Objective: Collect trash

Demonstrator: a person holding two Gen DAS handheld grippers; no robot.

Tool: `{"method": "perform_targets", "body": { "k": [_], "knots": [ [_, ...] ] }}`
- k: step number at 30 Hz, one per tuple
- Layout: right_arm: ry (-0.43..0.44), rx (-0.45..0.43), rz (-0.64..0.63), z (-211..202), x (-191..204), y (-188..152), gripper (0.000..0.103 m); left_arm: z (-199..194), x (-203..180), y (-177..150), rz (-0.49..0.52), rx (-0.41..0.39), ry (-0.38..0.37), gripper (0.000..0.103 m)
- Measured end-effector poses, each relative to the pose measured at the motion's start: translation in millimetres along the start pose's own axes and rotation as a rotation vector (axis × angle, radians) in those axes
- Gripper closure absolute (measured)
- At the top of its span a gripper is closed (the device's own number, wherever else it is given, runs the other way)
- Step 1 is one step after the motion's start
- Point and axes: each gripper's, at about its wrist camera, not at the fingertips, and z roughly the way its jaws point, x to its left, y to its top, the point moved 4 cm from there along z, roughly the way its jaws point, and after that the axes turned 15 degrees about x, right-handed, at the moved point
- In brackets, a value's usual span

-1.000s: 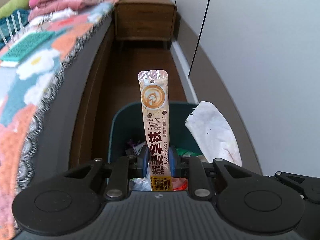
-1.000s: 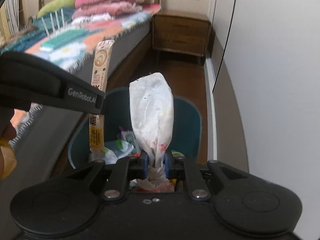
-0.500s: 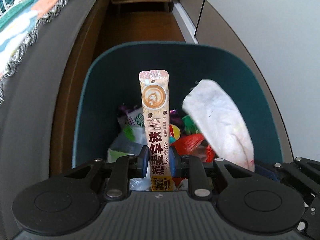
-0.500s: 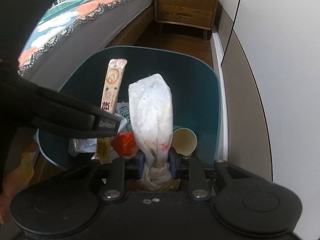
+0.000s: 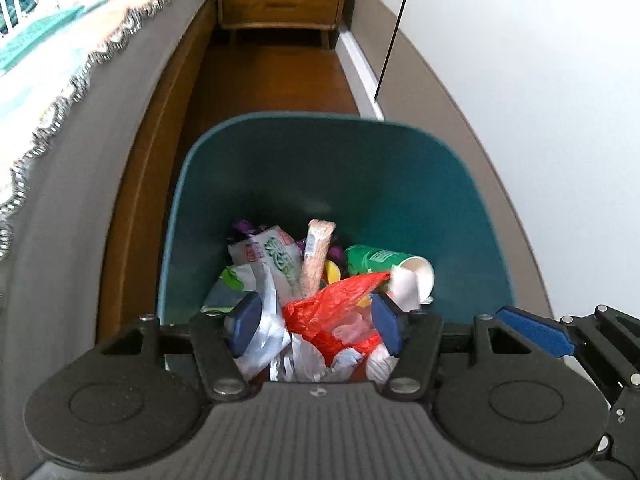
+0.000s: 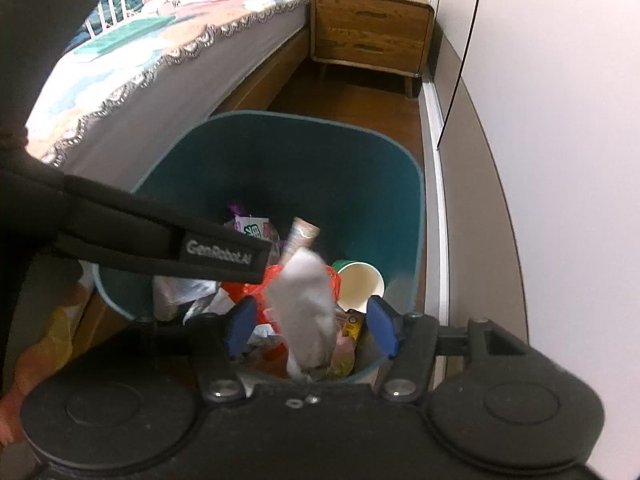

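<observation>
A teal trash bin (image 5: 420, 168) stands on the floor between the bed and the wall; it also shows in the right wrist view (image 6: 392, 184). My left gripper (image 5: 316, 324) is open above the bin. The coffee stick sachet (image 5: 316, 256) lies in the bin among the trash, seen too in the right wrist view (image 6: 298, 238). My right gripper (image 6: 312, 326) is open over the bin. The crumpled white tissue (image 6: 306, 308) is blurred between the open fingers, free of the pads. The bin holds a red plastic bag (image 5: 340, 304), a paper cup (image 6: 358, 284) and wrappers.
A bed with a patterned blanket (image 6: 132, 64) runs along the left. A wooden nightstand (image 6: 370, 36) stands at the far end. A white wardrobe wall (image 5: 540, 100) runs along the right. A narrow strip of wood floor (image 5: 272, 80) lies beyond the bin.
Both grippers have opened over the bin. The coffee sachet has dropped from the left gripper into the trash. The tissue has left the right gripper's pads and is falling.
</observation>
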Motion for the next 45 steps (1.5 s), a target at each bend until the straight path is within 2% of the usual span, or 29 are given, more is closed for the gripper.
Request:
{"method": "perform_targets", "body": {
  "k": [10,15,21,25,29,32,35,43,45],
  "knots": [
    [0.004,-0.084,0.020,-88,-2,-22,0.032,-96,-14,-31,0.041,-0.103,0.027,0.043],
    [0.014,-0.135,0.038,-132,-3,-32,0.027,-144,-23,-58,0.057,-0.160,0.032,0.043],
    [0.025,-0.198,0.061,-179,-5,-55,0.025,-186,-33,-100,0.076,-0.207,0.028,0.043],
    [0.037,-0.235,0.065,-204,-3,-75,0.023,-207,-34,-130,0.063,-0.218,-0.007,0.039],
    [0.045,-0.275,0.071,-225,1,-96,0.019,-225,-33,-156,0.070,-0.245,0.007,0.038],
    [0.060,-0.312,0.079,-242,4,-112,0.016,-238,-29,-175,0.060,-0.258,-0.014,0.037],
    [0.090,-0.346,0.090,-258,8,-126,0.012,-251,-27,-193,0.057,-0.285,-0.027,0.029],
    [0.112,-0.422,0.076,-292,26,-160,0.000,-283,-27,-241,0.059,-0.369,-0.024,0.023],
    [0.110,-0.427,0.067,-297,32,-167,0.000,-288,-27,-252,0.057,-0.376,-0.034,0.022]
  ]
}}
